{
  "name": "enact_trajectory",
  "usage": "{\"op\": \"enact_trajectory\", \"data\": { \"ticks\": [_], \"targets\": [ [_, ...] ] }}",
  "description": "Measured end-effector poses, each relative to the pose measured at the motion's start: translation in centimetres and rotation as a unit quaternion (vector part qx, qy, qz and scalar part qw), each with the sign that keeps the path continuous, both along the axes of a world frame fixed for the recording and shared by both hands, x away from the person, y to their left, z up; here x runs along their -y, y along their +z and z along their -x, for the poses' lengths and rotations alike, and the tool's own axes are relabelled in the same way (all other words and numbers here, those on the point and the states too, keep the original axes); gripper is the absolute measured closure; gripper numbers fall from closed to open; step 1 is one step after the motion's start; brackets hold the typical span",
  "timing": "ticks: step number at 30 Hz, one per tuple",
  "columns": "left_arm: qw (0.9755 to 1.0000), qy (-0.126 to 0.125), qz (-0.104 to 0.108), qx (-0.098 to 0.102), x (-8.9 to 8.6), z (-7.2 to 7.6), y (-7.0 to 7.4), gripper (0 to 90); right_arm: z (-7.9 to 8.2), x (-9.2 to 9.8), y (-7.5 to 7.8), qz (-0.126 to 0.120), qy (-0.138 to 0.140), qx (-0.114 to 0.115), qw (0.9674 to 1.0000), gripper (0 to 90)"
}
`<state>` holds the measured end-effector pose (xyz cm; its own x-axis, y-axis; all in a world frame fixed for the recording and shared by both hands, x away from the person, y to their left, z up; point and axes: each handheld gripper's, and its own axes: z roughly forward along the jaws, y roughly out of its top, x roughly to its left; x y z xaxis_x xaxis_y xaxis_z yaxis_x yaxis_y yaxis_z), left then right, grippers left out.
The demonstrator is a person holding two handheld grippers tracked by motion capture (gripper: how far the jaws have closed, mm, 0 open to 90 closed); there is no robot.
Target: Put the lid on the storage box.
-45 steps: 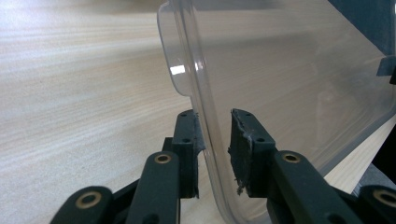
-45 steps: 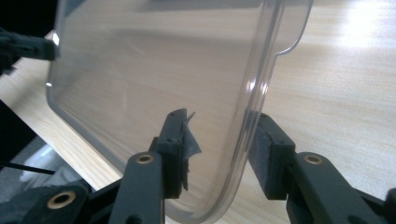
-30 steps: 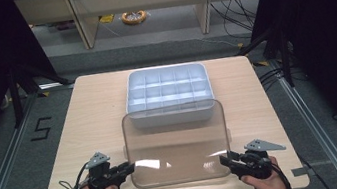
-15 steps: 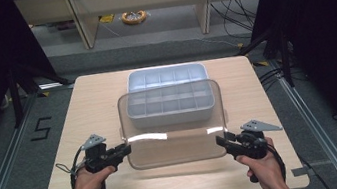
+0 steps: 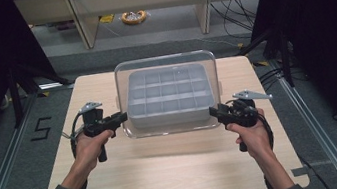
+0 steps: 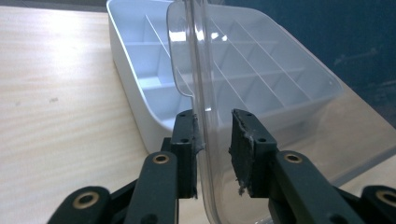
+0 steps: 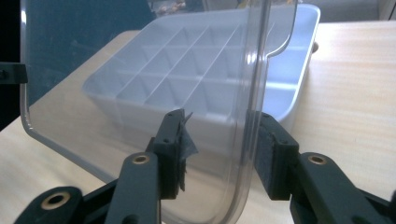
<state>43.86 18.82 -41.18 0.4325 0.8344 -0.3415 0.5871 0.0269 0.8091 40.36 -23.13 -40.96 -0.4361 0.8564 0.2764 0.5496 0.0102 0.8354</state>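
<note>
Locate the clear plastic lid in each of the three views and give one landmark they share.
High view: the clear lid is at centre, raised over the table, between the two grippers.
Left gripper view: the lid rises edge-on from between the fingers, centre.
Right gripper view: the lid spans left and centre, its edge between the fingers.
Shared landmark: the white divided tray behind the lid.

The clear lid (image 5: 169,94), lying flat on the near part of the table (image 5: 178,174) a second ago, is now being carried up and away from the person, hanging over the white compartment tray (image 5: 167,97). The left gripper (image 5: 122,117) and right gripper (image 5: 213,111) are travelling with it at its side edges, the right jaws having just been opening slightly with the lid's rim between them.
</note>
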Motion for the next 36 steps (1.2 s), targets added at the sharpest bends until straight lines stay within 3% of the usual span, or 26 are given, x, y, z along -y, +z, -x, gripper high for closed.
{"op": "enact_trajectory", "data": {
  "ticks": [1,2,3,9,13,15,16,17,19,20,23,24,25,27,28,29,36],
  "targets": [
    [1.0000,0.000,0.000,0.000,0.0,0.0,0.0,70.3,-0.5,0.0,0.2,0.000,-0.005,0.002,1.0000,58.5],
    [1.0000,0.003,-0.003,-0.004,0.2,-1.3,0.4,70.3,-0.9,-0.2,0.5,-0.008,-0.013,-0.008,0.9998,58.5],
    [1.0000,0.006,-0.003,-0.005,0.4,-1.8,0.5,70.2,-1.5,0.0,0.6,-0.001,-0.012,0.003,0.9999,58.6],
    [0.9998,0.018,-0.005,-0.009,0.9,-4.2,1.2,68.9,-3.5,0.0,1.3,-0.009,-0.022,0.009,0.9997,58.7],
    [0.9992,0.035,-0.011,-0.019,1.2,-6.3,1.3,68.4,-5.0,-0.5,1.6,-0.014,-0.042,-0.014,0.9989,58.8],
    [0.9988,0.043,-0.009,-0.022,1.3,-6.9,1.3,68.0,-5.7,-0.5,1.4,-0.007,-0.036,-0.002,0.9993,58.7],
    [0.9988,0.043,-0.009,-0.022,1.3,-6.9,1.3,67.7,-6.0,-0.4,1.3,0.002,-0.036,-0.007,0.9993,58.7],
    [0.9986,0.046,-0.006,-0.024,1.3,-7.5,1.2,67.8,-6.3,-0.5,1.1,-0.010,-0.036,-0.007,0.9993,58.5],
    [0.9986,0.043,-0.014,-0.027,1.3,-7.6,1.1,67.8,-6.5,-0.5,1.0,-0.013,-0.039,-0.014,0.9991,58.4],
    [0.9983,0.048,-0.011,-0.031,1.6,-7.9,0.8,67.7,-6.9,-0.7,0.6,-0.031,-0.049,-0.033,0.9978,58.0],
    [0.9980,0.045,-0.019,-0.039,1.6,-8.2,0.5,67.5,-7.5,-0.3,0.1,-0.016,-0.044,-0.022,0.9987,57.6],
    [0.9980,0.046,-0.017,-0.040,1.7,-8.3,0.3,67.6,-7.4,-0.6,0.0,-0.033,-0.056,-0.041,0.9970,57.6],
    [0.9978,0.046,-0.018,-0.045,1.7,-8.4,0.1,67.5,-7.8,-0.2,-0.3,-0.019,-0.048,-0.026,0.9983,57.6],
    [0.9972,0.050,-0.015,-0.053,1.7,-8.7,-0.3,66.6,-7.9,-0.5,-0.5,-0.038,-0.055,-0.048,0.9966,57.5],
    [0.9972,0.049,-0.015,-0.055,1.7,-8.7,-0.4,66.5,-8.0,-0.6,-0.7,-0.031,-0.056,-0.040,0.9971,57.5],
    [0.9971,0.049,-0.014,-0.056,1.7,-8.8,-0.4,66.5,-8.0,-0.6,-0.6,-0.039,-0.058,-0.052,0.9962,57.5],
    [0.9965,0.053,-0.011,-0.065,1.7,-9.0,-0.6,66.0,-8.2,-0.6,-0.9,-0.035,-0.058,-0.046,0.9966,57.3]
  ]
}}
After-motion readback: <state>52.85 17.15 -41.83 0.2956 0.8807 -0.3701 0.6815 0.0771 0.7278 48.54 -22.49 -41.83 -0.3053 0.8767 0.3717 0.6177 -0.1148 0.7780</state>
